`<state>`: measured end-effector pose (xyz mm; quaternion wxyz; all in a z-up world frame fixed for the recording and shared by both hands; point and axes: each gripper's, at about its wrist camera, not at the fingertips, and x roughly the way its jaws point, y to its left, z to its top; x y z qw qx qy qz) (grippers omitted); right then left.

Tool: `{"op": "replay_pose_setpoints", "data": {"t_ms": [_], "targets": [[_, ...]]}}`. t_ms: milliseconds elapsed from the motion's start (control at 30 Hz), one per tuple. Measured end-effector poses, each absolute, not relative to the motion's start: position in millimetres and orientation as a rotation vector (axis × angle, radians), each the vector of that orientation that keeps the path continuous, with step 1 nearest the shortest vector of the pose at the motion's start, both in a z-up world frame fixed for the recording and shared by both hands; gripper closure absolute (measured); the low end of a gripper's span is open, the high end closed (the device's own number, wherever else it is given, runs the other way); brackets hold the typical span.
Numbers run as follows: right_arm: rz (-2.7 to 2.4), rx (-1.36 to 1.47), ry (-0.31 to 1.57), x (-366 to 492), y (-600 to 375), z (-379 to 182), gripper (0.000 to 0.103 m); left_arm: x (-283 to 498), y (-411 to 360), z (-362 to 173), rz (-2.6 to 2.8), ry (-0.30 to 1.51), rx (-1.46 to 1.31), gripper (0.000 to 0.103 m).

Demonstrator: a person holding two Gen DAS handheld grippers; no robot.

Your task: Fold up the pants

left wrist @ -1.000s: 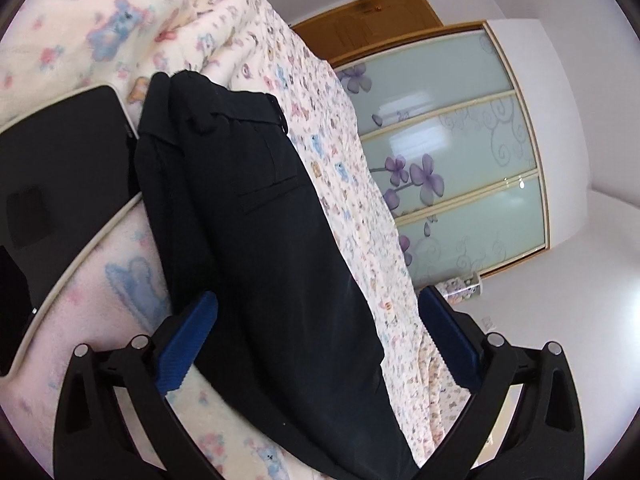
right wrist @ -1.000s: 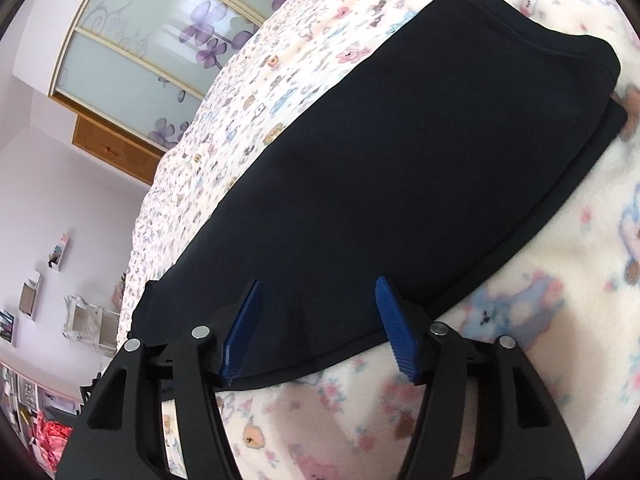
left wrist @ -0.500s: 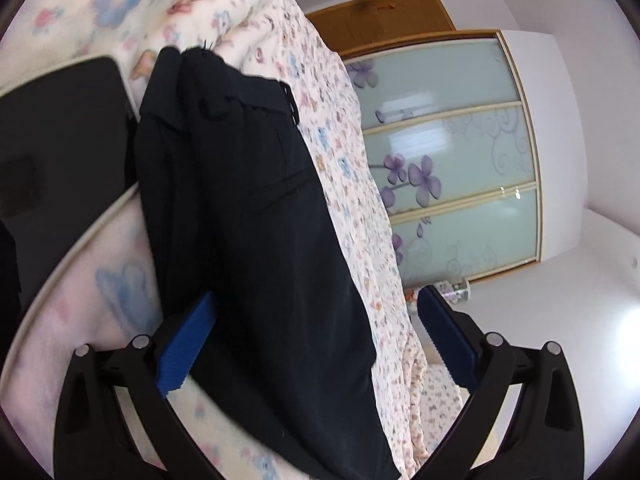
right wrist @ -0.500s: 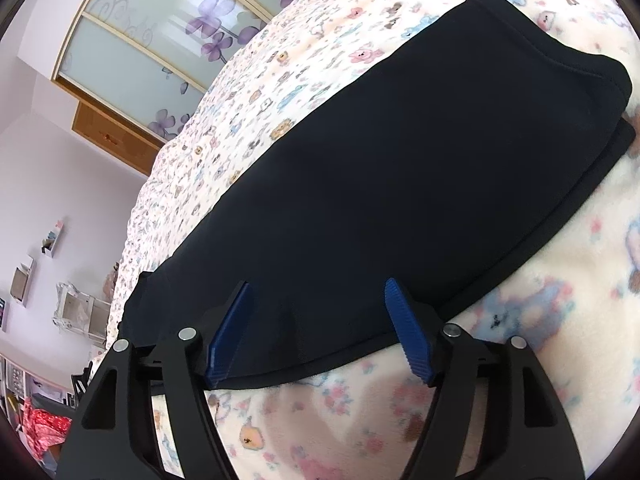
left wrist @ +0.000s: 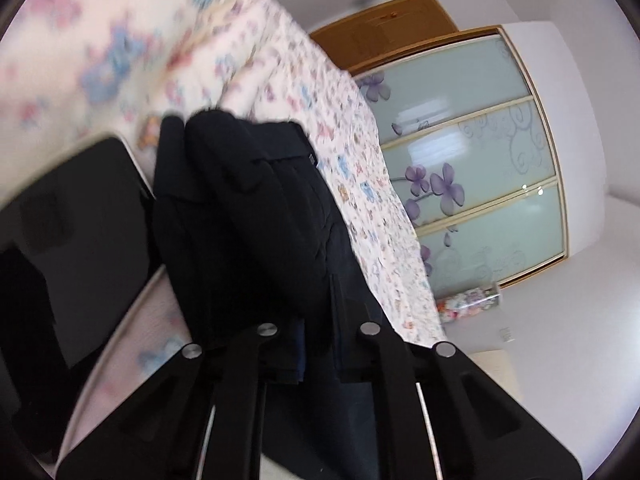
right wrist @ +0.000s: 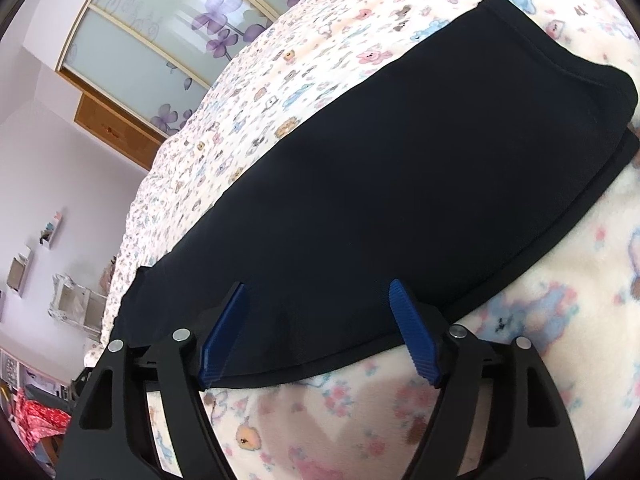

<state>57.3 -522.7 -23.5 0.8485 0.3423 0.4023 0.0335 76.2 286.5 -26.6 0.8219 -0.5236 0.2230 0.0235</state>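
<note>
The black pants (left wrist: 256, 224) lie lengthwise on a bed with a teddy-bear print cover (left wrist: 328, 120). In the left wrist view my left gripper (left wrist: 316, 344) is shut on a bunched fold of the pants near the leg part; the waistband lies at the far end. In the right wrist view the pants (right wrist: 400, 184) lie flat with the hem end at the far right. My right gripper (right wrist: 316, 332) is open, its blue fingertips (right wrist: 412, 336) straddling the near edge of the cloth without pinching it.
A black flat item with a pale rim (left wrist: 68, 240) lies left of the pants on the bed. A wardrobe with floral glass doors (left wrist: 476, 176) stands beyond the bed. Wall shelves and a white stand (right wrist: 68, 300) are at the left in the right wrist view.
My left gripper has closed on the pants, bunching the cloth between its fingers. My right gripper stays open and has shifted only slightly over the near edge.
</note>
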Motion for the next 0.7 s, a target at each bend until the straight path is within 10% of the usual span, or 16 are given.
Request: {"op": "replay_pose_setpoints", "data": {"t_ms": [400,533,700], "targets": [[0.063,0.759,0.84,52,-528,-16,0.029,65,244,9,0.355,0.511,-0.669,0.082],[0.066,0.799,0.716,36,-535,4,0.028,24,219,43,0.519,0.251,-0.509,0.022],[0.3,0.795,0.663,43,-499,15,0.028,-3,165,63,0.233,0.042,-0.371,0.005]]}}
